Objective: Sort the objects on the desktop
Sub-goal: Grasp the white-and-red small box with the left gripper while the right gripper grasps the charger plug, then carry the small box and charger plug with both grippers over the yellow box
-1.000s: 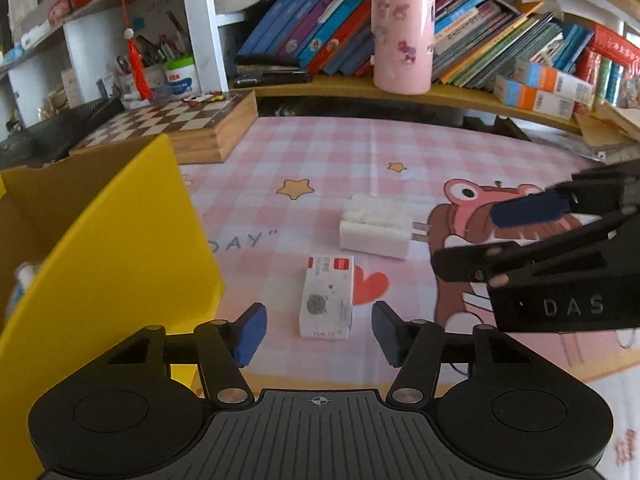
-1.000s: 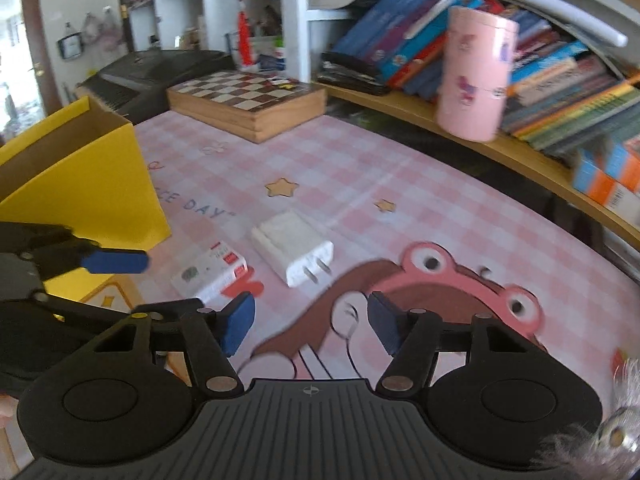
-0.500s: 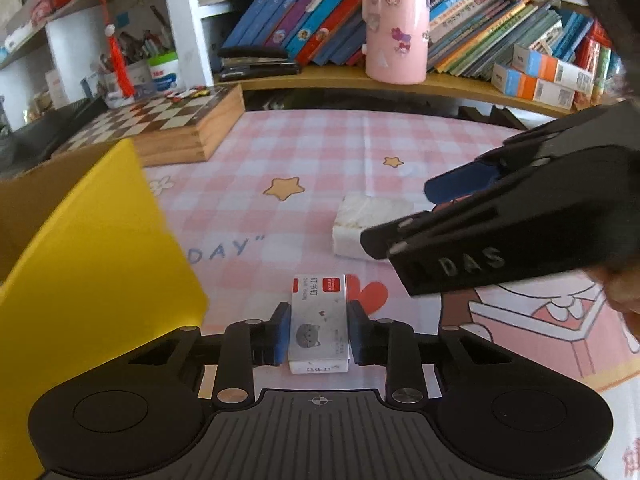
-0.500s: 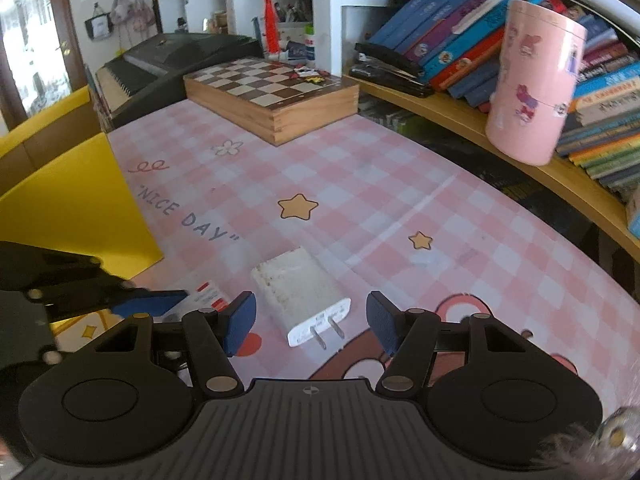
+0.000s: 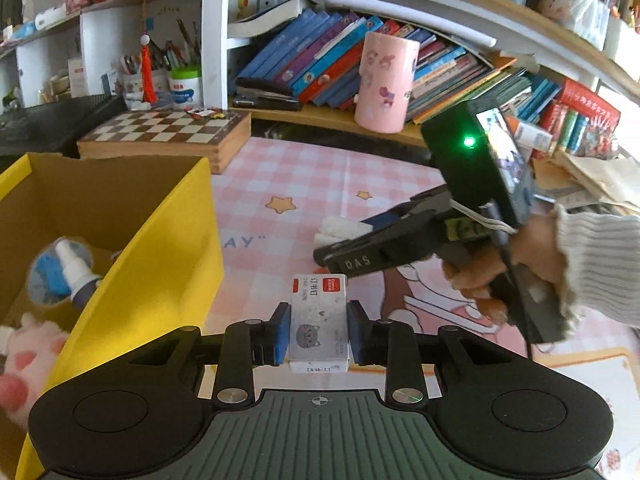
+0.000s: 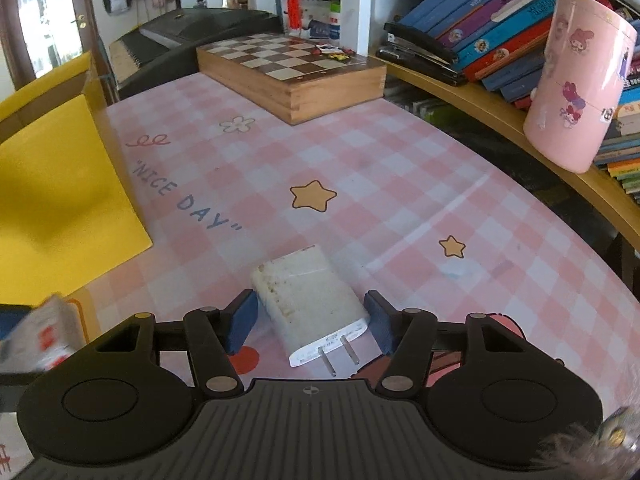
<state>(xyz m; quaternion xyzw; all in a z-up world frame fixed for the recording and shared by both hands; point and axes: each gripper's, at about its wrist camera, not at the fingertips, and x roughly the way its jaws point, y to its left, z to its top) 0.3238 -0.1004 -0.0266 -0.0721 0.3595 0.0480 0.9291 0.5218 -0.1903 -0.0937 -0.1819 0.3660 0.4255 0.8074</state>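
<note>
My left gripper (image 5: pixel 319 334) is shut on a small white staple box (image 5: pixel 318 316) with a red label and a cat picture, held above the pink checked table beside the yellow box (image 5: pixel 160 264). The same staple box shows blurred at the left edge of the right wrist view (image 6: pixel 40 332). A white charger plug (image 6: pixel 308 292) lies on the table with its prongs toward me. My right gripper (image 6: pixel 310 316) straddles it, jaws closing, pads close to its sides but not pressing. From the left wrist view the right gripper (image 5: pixel 344 240) hangs over the charger (image 5: pixel 332 228).
The open yellow box holds a spray bottle (image 5: pixel 74 272) and a pink plush (image 5: pixel 24 364). A wooden chessboard case (image 6: pixel 292 72) stands at the back. A pink cup (image 6: pixel 576 96) and books sit on the shelf. A hand in a grey sleeve (image 5: pixel 592 256) holds the right gripper.
The left gripper closed on the staple box and lifted it off the table beside the yellow box. The right gripper moved forward over the charger and its jaws narrowed around it.
</note>
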